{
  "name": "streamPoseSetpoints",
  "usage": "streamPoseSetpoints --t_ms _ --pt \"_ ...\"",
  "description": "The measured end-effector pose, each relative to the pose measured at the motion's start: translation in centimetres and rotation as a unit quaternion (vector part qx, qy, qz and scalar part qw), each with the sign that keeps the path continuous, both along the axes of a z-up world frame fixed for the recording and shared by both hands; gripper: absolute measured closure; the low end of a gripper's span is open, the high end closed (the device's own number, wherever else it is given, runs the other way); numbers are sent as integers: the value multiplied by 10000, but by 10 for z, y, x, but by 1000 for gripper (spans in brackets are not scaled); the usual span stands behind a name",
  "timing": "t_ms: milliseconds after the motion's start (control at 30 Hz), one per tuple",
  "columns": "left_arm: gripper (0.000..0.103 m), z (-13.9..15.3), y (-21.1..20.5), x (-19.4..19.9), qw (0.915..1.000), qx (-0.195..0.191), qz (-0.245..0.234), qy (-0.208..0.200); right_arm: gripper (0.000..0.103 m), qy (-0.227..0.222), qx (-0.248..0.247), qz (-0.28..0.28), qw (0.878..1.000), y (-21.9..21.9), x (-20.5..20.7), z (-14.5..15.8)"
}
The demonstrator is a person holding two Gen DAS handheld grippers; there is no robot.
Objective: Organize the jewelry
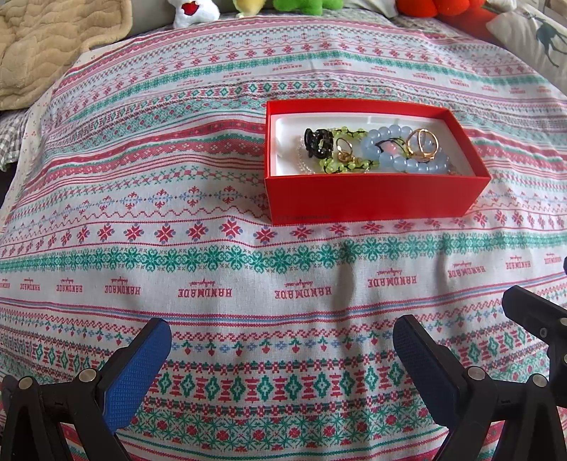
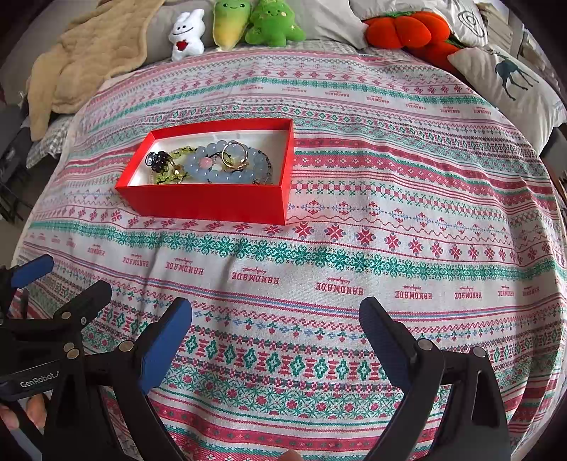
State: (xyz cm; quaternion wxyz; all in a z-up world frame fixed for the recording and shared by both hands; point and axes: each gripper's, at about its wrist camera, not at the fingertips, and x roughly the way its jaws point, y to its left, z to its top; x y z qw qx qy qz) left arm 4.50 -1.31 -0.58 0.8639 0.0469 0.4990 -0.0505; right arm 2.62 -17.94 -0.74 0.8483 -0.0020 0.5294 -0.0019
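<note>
A red box [image 1: 372, 198] [image 2: 205, 202] with a white lining sits on the patterned cloth. Inside lie a blue bead bracelet [image 1: 389, 156] [image 2: 212, 170], a green bead bracelet [image 1: 340, 166] [image 2: 173, 175], a black hair claw [image 1: 317, 143] [image 2: 159, 159] and gold rings [image 1: 421, 143] [image 2: 234, 154]. My left gripper [image 1: 281, 340] is open and empty, well short of the box. My right gripper [image 2: 276, 319] is open too, holding nothing, with the box ahead to its left. The left gripper's fingers [image 2: 32, 271] show at the right wrist view's left edge.
The patterned cloth [image 2: 389, 212] covers a bed. Plush toys [image 2: 248, 25], an orange plush [image 2: 404, 30] and a deer pillow [image 2: 510, 85] line the far edge. A beige blanket [image 2: 81, 56] lies at the far left. A hand [image 2: 24, 411] holds the left gripper.
</note>
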Motion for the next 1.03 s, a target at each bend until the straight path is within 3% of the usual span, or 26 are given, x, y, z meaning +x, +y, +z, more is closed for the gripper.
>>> streamPoseSetpoints --t_ms 1033 --pt "1 -4 5 -5 9999 57 21 -103 6 -33 -2 4 10000 5 -1 -2"
